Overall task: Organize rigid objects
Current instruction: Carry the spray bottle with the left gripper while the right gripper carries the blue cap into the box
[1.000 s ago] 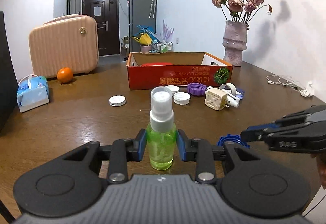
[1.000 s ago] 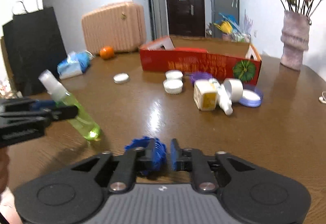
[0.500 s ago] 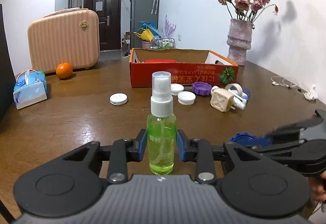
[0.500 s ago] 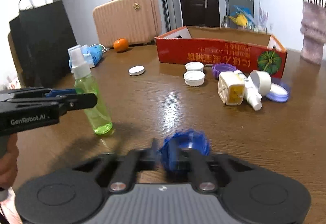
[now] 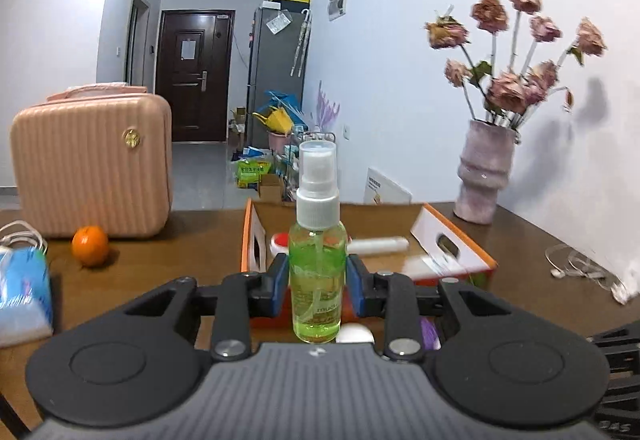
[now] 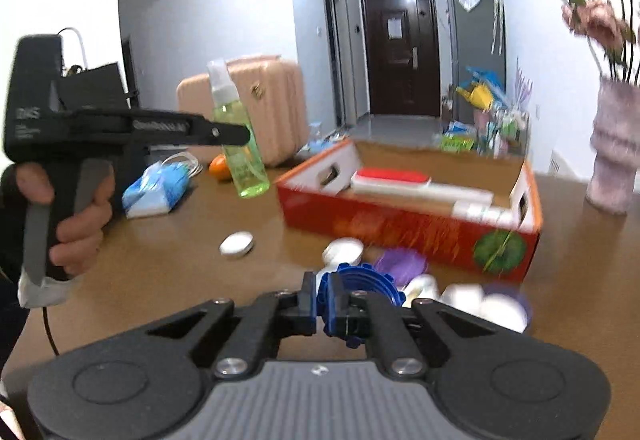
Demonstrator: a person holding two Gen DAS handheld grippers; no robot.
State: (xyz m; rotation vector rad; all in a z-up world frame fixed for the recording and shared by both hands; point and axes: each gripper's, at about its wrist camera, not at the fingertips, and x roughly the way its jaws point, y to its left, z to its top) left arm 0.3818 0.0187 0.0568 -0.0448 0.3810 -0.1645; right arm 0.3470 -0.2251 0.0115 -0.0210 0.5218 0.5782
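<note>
While the left gripper (image 5: 318, 282) is clamped on the green spray bottle (image 5: 318, 268), the bottle sits upright between the blue pads with its white pump cap on top, held up in the air clear of the tabletop (image 6: 168, 272). From the right wrist view you can see it hanging near the left short end of the red cardboard box (image 6: 404, 224), not over it though, a bit to the side.

Right gripper (image 6: 327, 306) is pinched narrow on a blue toothed cap (image 6: 362, 286), gripping its rim, lifted just in front of the box's long printed side.

Inside the box there's a red-and-white flat thing (image 6: 390, 178) and a white tube-ish item, blurry so can't say more. On the table along the box's front edge: a white round lid (image 6: 237, 244), another white lid (image 6: 343, 250), a purple cap (image 6: 400, 264) and some white stuff too smeared to make out. Toward the far left edge sit an orange (image 5: 90, 245), a blue tissue pack (image 6: 156, 190) and a pink suitcase (image 5: 92, 168). Vase of dried roses (image 5: 486, 176) at the far right corner.
</note>
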